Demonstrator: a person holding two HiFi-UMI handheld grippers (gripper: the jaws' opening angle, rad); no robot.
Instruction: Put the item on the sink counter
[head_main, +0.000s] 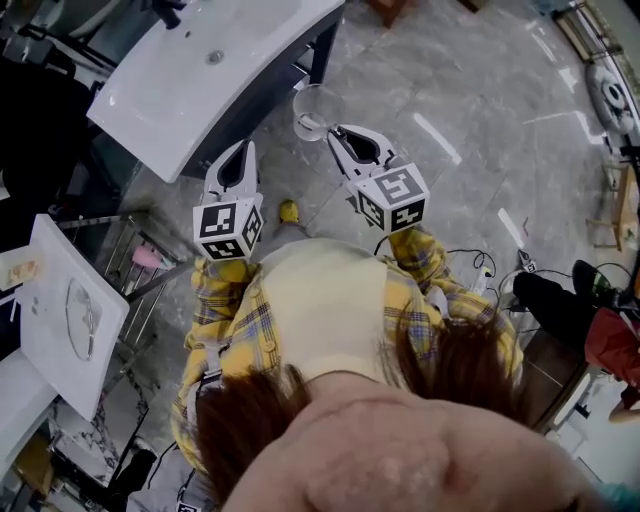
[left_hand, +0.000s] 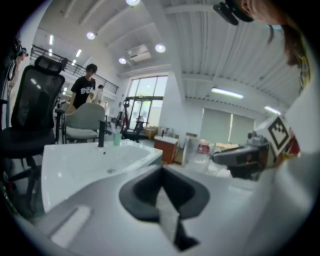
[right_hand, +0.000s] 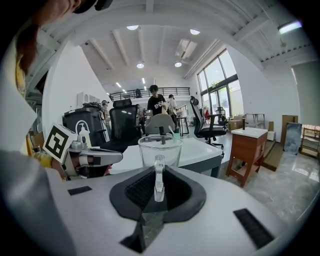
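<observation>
Hanging by its handle, the clear glass jug (right_hand: 160, 149) was gripped in the right tongs (right_hand: 159, 186), off the floor and just beside the white sink surface (head_main: 180, 90) at its ten o'clock. The left tongs (left_hand: 162, 196) were closed and empty. Setting it down apparently remained.

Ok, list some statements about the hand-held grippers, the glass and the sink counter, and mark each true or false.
1. The right hand-held gripper clamps the glass mug by its handle. True.
2. The left hand-held gripper holds a cup. False: its jaws are shut on nothing.
3. The glass mug stands on the sink counter. False: it is held in the air beside it.
4. A black faucet stands on the sink counter. True.
</observation>
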